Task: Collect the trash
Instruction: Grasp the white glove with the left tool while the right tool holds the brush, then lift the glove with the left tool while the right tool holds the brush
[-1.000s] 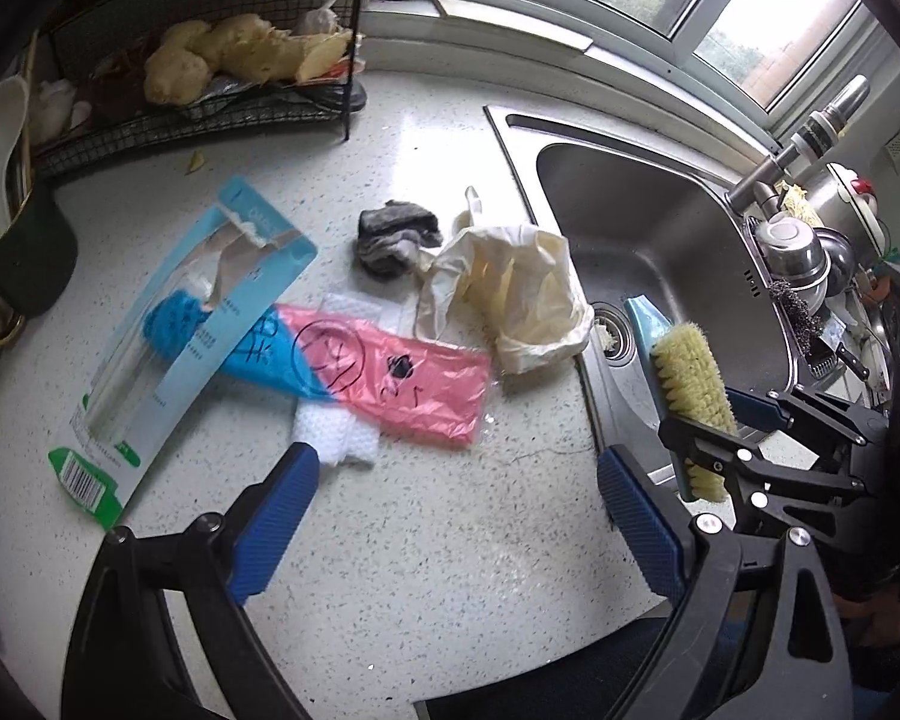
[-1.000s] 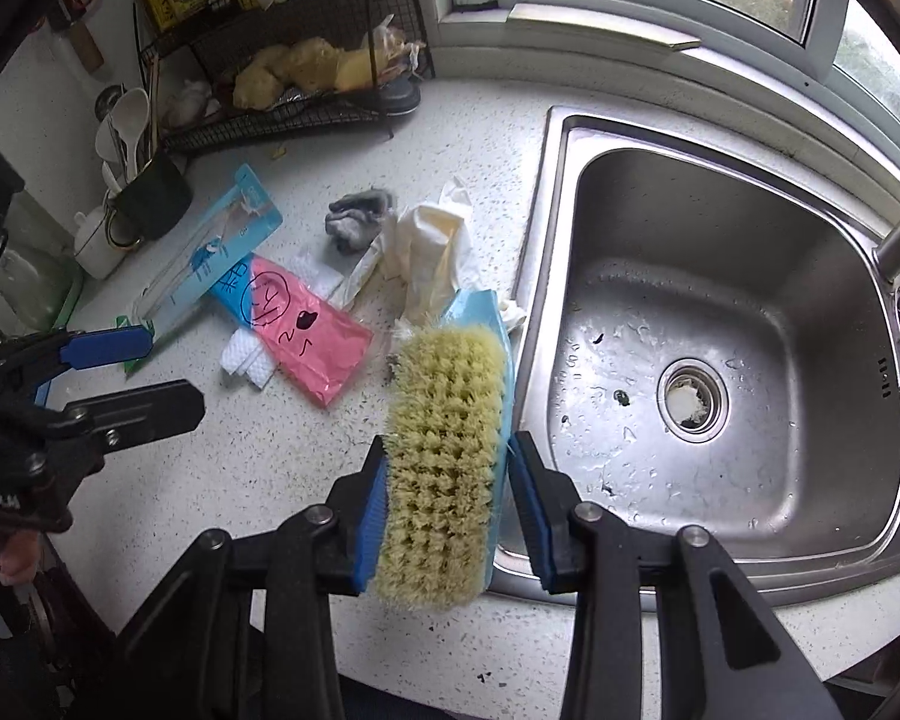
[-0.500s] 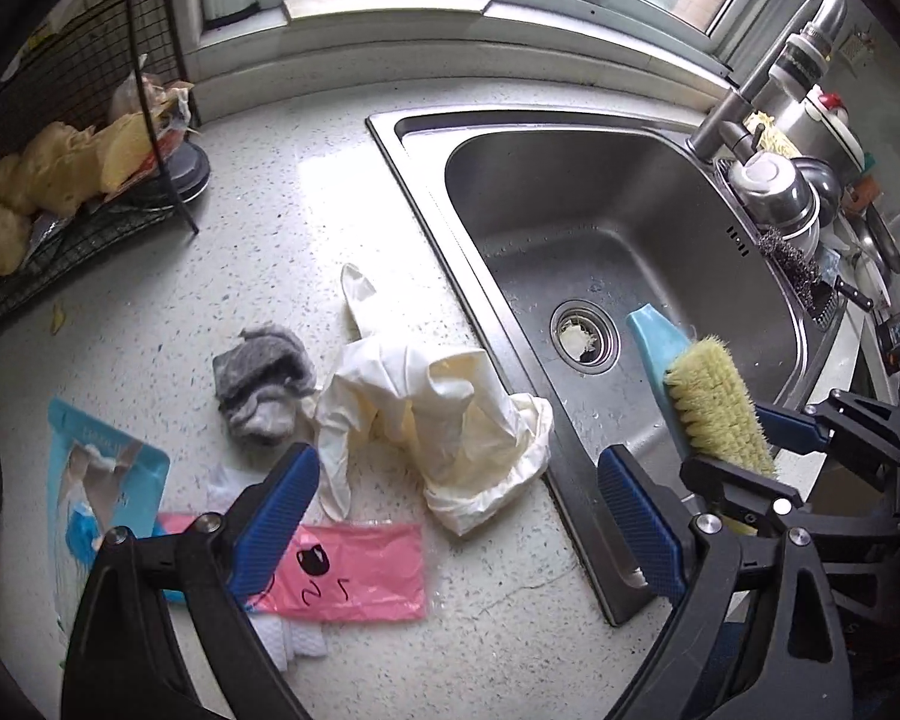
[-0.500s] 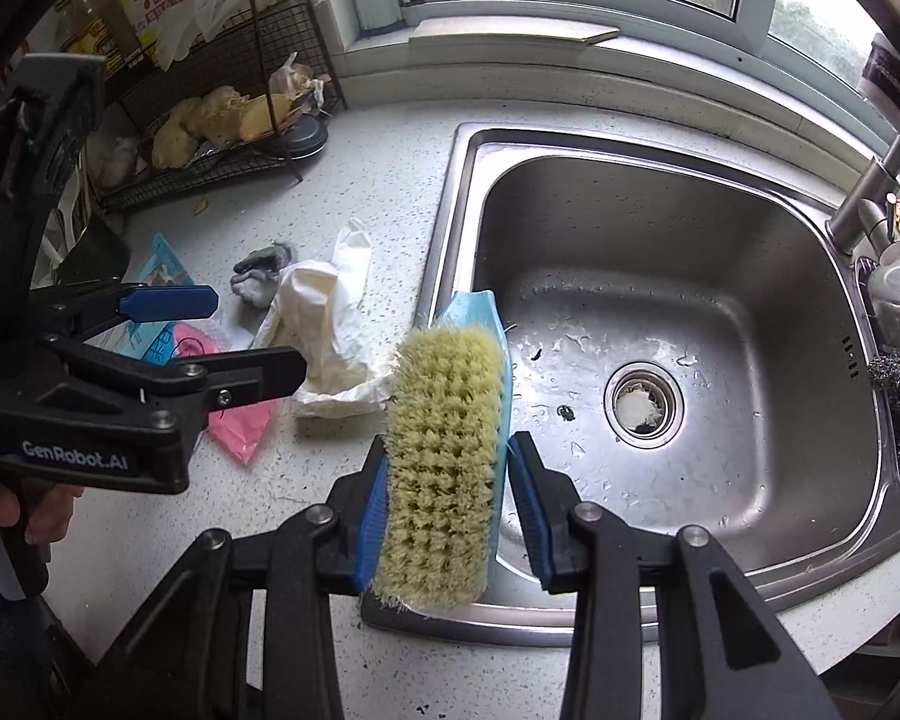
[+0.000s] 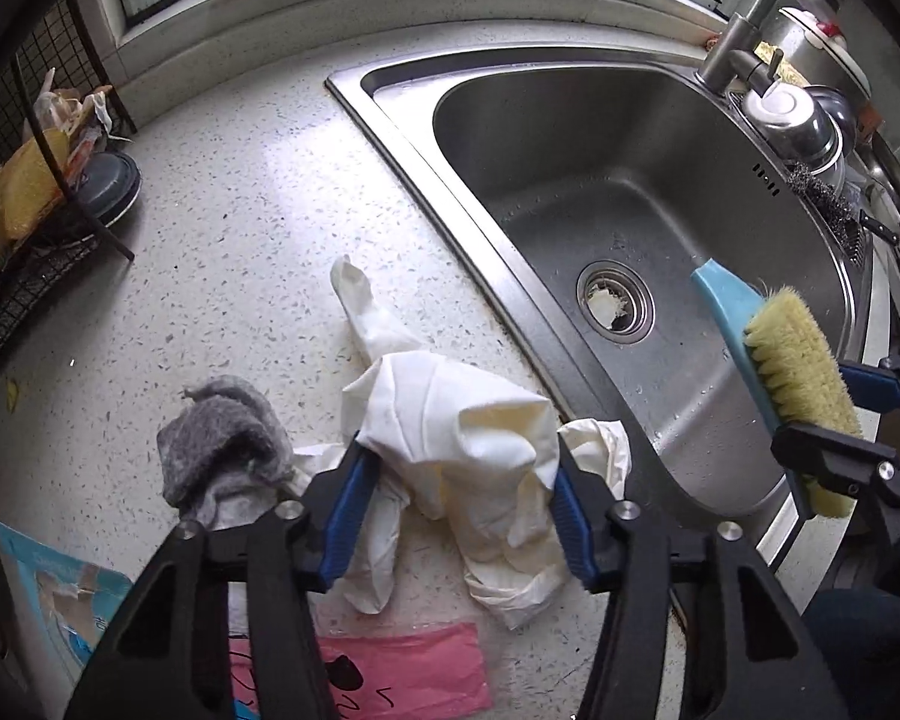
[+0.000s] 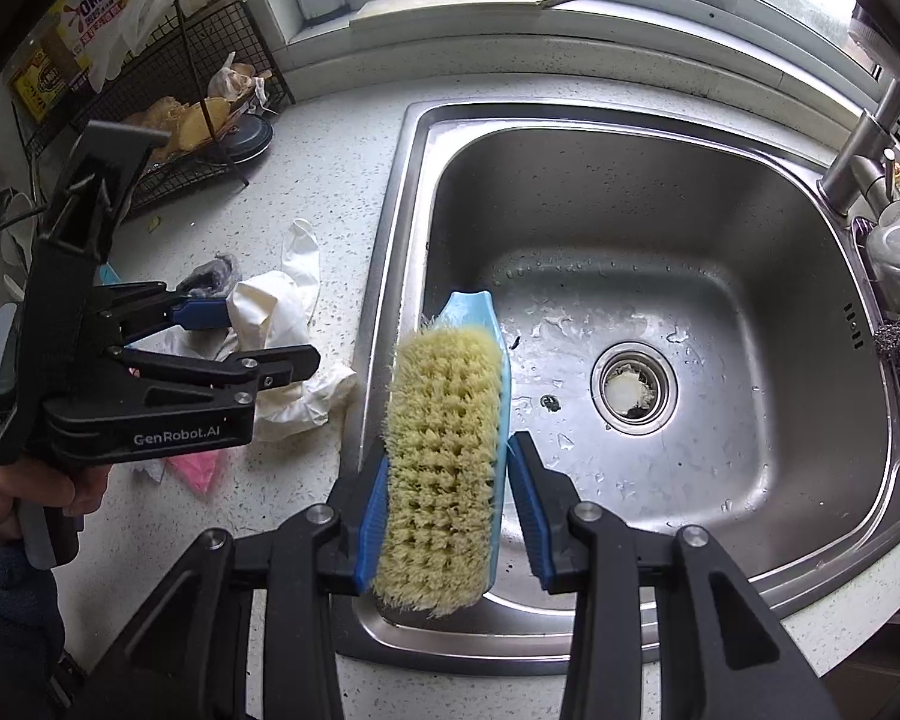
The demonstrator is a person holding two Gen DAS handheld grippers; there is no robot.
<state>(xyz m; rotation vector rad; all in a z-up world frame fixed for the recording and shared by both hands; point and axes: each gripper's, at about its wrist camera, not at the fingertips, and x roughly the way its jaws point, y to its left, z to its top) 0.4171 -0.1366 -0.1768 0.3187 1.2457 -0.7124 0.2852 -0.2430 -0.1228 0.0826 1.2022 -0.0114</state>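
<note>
Left claw (image 5: pixel 459 498) jaws just closing, apparently gripping; right claw (image 6: pixel 450 516) clamped.

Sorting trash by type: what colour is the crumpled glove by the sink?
Cream-white glove; clearest in the left wrist view.

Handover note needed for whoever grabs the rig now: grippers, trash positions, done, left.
Left gripper: jaws have just been closing around the crumpled white glove on the counter; pads touch it on both sides, glove not lifted yet.
Right gripper: shut on the scrub brush, held over the near rim of the sink.
Other trash on the counter: grey rag left of the glove, pink wrapper nearest the camera, blue package at far left.
Done: no trash visibly collected.
Left: lift the glove, then rag, wrapper, package. No bin in view.
</note>
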